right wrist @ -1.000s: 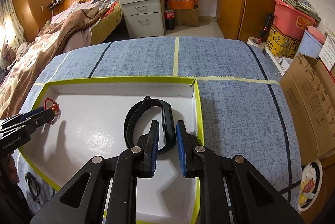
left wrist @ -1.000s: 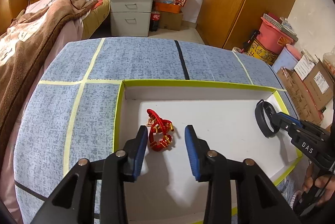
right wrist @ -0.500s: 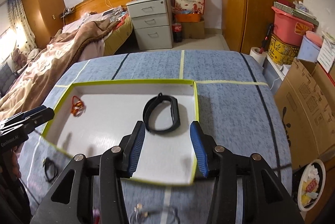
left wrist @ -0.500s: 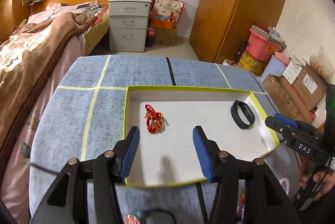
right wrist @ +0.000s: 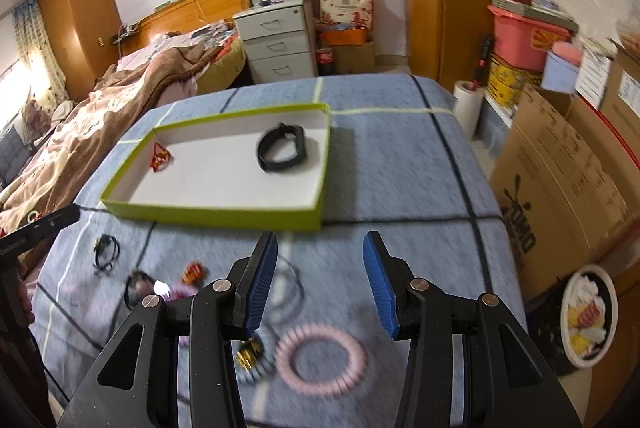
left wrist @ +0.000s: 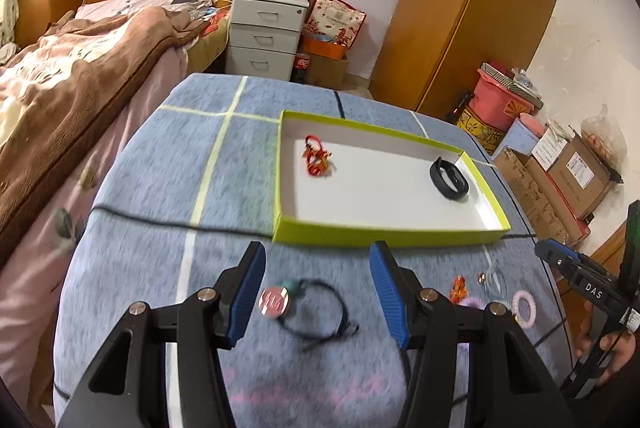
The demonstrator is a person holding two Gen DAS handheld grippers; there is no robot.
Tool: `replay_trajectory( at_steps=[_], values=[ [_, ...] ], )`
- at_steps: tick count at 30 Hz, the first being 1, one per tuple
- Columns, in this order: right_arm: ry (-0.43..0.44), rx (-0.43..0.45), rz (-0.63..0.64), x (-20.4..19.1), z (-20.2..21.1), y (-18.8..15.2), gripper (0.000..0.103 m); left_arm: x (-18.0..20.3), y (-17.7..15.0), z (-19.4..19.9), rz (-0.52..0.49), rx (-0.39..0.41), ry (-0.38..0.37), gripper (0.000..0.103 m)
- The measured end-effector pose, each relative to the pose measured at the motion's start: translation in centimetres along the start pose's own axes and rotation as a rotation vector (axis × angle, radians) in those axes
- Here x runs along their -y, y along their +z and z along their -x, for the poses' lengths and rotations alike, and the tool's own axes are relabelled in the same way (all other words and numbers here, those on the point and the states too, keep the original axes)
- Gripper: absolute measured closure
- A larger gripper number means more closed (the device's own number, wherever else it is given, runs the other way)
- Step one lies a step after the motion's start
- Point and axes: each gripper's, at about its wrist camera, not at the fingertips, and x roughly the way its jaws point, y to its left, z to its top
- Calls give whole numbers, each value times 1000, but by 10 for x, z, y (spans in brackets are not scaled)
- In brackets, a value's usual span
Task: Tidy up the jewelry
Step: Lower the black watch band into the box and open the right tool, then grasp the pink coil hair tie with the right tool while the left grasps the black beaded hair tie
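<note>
A green-rimmed white tray [left wrist: 384, 230] sits on the blue table. A red beaded bracelet [left wrist: 317, 159] lies at its left end and a black wristband [left wrist: 449, 179] at its right end. My left gripper [left wrist: 316, 268] is open and empty, hovering in front of the tray above a black cord necklace with a round pink pendant [left wrist: 274, 302]. My right gripper [right wrist: 320, 260] is also open and empty. It hangs over a pink coil ring [right wrist: 320, 352], a gold piece [right wrist: 248, 354] and a thin wire loop. An orange charm [right wrist: 195, 272] and a black cord bracelet [right wrist: 106, 252] lie further left.
A thin black cable [left wrist: 160, 220] runs across the table in front of the tray. A bed with a brown blanket [left wrist: 60, 87] borders the left side. Cardboard boxes [right wrist: 560, 179] stand on the right. A grey drawer unit [left wrist: 264, 35] is behind the table.
Both grippers opened and drew back from the tray toward the table's near edge. The red bracelet and the black wristband stayed lying in the tray. Loose jewelry at the front came into view.
</note>
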Motion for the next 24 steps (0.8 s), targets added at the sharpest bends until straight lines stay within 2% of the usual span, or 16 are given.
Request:
replay_trajectory(
  at_steps=[3,11,14,18,24],
  values=[
    [-17,-12,-17,7,4,-11,57,-8,-9,6,28,4,19,47],
    [-47,-40,-28,13,7,-38,57,-18,-31,15,62,-15,-9,47],
    [-39,-57,-14,11,8,-45,57,-18,-39,16,45,-31,-2,47],
    [-72,-75,-10,13,6,-52,57,-16,-47,13,30,-54,6,47],
    [-46,-95,2,13,3,-58,58,-17,-52,8,36,-74,-2,47]
  ],
)
